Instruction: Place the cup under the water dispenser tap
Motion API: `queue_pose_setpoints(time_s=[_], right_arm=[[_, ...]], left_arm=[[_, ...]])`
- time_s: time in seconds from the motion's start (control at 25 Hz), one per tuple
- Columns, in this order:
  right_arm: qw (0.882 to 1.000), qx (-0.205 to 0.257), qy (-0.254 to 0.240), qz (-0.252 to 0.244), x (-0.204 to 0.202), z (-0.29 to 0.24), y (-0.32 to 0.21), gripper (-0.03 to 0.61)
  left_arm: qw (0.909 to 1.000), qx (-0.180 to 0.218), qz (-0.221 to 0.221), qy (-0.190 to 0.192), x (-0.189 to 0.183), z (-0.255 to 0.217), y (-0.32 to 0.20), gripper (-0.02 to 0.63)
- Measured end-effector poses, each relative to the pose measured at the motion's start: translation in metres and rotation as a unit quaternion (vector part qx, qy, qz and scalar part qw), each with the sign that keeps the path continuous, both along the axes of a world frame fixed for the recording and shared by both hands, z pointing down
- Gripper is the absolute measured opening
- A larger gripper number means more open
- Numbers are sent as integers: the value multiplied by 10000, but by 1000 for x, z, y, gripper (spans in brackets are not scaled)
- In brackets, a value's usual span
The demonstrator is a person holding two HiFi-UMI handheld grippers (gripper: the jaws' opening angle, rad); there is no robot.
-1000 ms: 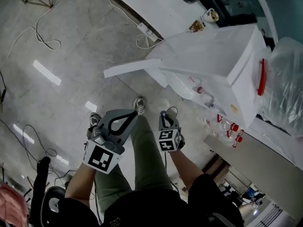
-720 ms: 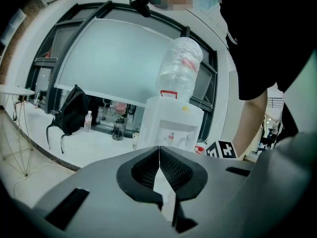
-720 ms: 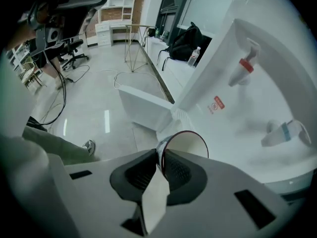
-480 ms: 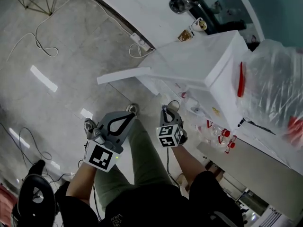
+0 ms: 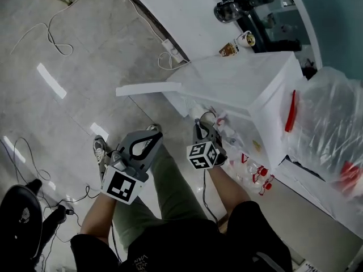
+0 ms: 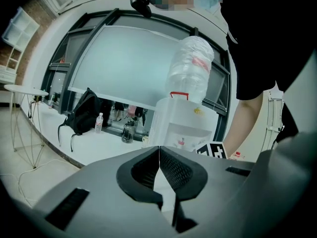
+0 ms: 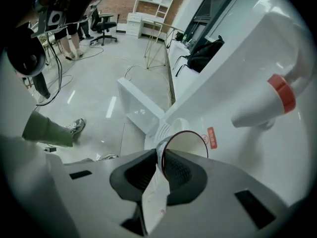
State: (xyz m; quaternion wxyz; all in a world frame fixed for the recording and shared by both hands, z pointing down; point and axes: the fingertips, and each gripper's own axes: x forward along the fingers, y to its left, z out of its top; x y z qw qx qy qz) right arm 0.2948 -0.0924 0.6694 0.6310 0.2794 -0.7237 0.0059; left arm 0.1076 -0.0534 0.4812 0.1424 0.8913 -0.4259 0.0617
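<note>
Nearest in: the left gripper [image 6: 159, 150] had its jaws shut together with nothing between them, held level in front of the person's leg [image 5: 173, 180]. It had no part in the work at this point.

The right gripper [image 7: 159, 155] pointed steeply down, its jaws narrow and pinched on the side wall of the paper cup [image 7: 185, 145]. The wall ran between the two pads, and the cup's red-rimmed mouth faced up toward the camera. The grip looked firm, with the rim only slightly pressed in.

Just past the cup was the front of the water dispenser [image 7: 237, 63]. Its round drip tray [image 7: 166, 128] showed right behind the cup's rim. The tap [image 7: 262, 103], white with a red band, stood above and to the right of the cup, clearly apart from it.

Judgement: the step in hand was the carry-in. The cup was at the dispenser but not yet under the tap.

The next move called for shifting the cup sideways under the spout, levelling it, and lowering its base onto the tray before the jaws let go. Risk: a thin paper wall held by one side could tip on release.
</note>
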Motion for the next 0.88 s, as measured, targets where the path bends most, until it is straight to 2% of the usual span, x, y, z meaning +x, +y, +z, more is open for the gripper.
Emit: queue_pose_setpoints(time_s=[0.24,0.56,0.88], right_arm=[[9995,-36,169,-260,-8,16,-5,71],[9996,133,189,-144,-14,22,-9,71],[9988,426,-65,223,-12,15,-10,72]], left_arm=[[9998,-100,-169,31,0,14,-6,20],[9999,-101,-110,70,6,19,-14,20],[9998,-139,87,69,8,20,-12,20]])
